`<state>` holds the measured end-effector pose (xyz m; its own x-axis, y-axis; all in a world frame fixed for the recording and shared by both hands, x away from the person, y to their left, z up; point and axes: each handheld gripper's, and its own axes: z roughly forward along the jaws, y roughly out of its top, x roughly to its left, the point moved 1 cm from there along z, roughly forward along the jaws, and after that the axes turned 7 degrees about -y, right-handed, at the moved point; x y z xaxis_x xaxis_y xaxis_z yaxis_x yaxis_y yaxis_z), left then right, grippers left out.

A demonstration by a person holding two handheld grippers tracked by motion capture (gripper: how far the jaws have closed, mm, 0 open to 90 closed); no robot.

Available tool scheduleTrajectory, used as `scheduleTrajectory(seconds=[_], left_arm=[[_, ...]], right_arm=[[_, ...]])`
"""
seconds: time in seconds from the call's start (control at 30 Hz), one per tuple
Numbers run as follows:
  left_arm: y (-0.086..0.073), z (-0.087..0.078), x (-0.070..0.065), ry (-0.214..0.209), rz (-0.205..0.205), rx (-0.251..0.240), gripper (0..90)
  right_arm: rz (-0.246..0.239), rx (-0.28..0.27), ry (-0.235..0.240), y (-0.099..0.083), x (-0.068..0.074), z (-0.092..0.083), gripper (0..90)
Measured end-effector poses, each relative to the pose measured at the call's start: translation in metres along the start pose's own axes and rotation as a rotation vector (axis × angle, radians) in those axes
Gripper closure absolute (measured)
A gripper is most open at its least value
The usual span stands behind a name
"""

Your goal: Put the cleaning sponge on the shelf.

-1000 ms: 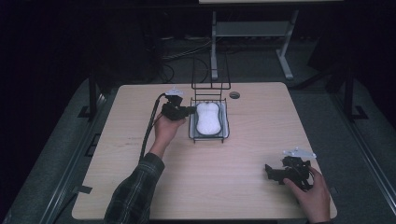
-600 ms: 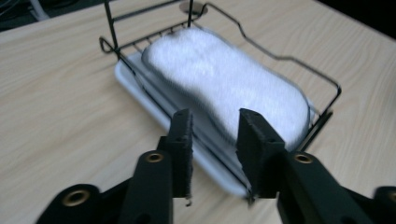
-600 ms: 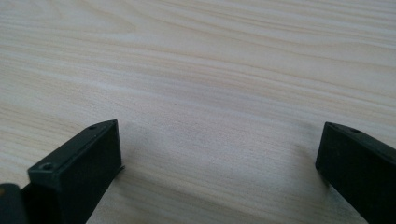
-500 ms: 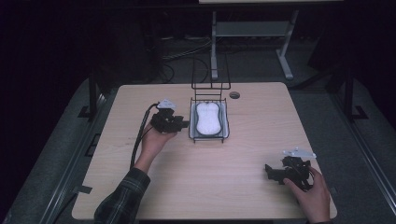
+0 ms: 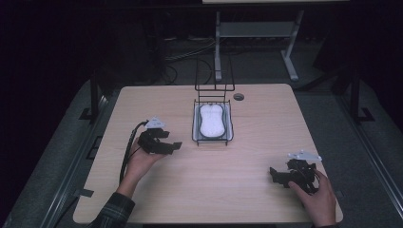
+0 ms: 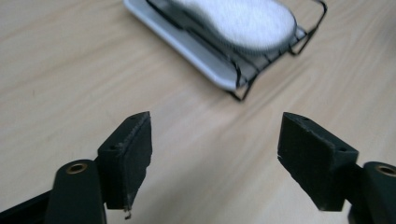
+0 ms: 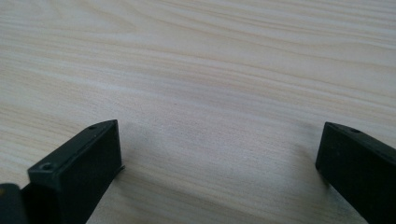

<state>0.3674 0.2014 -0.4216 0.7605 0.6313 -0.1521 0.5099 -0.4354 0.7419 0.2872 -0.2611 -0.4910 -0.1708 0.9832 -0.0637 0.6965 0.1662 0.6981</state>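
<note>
High view: left claw (image 5: 175,145) level, jaws just opened, facing rack (image 5: 212,141).

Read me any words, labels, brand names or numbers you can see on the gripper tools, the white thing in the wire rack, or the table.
There are none to read.
White oblong item: plain, fuzzy top, no print.
Wire rack and its white tray: no label.
Left gripper and right gripper: black parts and grey plates, no marks legible.
Table: bare wood grain.
</note>
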Motion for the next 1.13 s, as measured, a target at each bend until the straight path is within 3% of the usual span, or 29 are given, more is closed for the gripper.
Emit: scheduleTrajectory(seconds=[0.1, 0.3, 0.47, 0.63, 0.97, 1.03, 1.13], left_arm=[[-0.017, -0.014, -0.008, 0.017, 0.007, 0.0, 19.2], [-0.039, -0.028, -0.017, 0.048, 0.022, 0.001, 15.3], [-0.06, -0.035, -0.028, 0.065, 0.04, 0.036, 13.2], [-0.079, -0.037, -0.035, 0.06, 0.037, 0.073, 12.8], [-0.1, -0.031, -0.036, 0.048, 0.046, 0.135, 12.8], [-0.103, -0.029, -0.036, 0.049, 0.047, 0.141, 12.8], [-0.107, -0.029, -0.035, 0.045, 0.053, 0.105, 12.8]], right_arm=[[0.0, 0.0, 0.0, 0.0, 0.0, 0.0, 0.0], [0.0, 0.0, 0.0, 0.0, 0.0, 0.0, 0.0], [-0.001, 0.0, -0.001, 0.0, 0.0, 0.0, 0.0], [0.0, 0.0, 0.0, 0.0, 0.0, 0.0, 0.0], [0.0, 0.0, 0.0, 0.0, 0.0, 0.0, 0.0], [0.0, 0.0, 0.0, 0.0, 0.0, 0.0, 0.0], [0.0, -0.001, 0.0, 0.0, 0.0, 0.0, 0.0]])
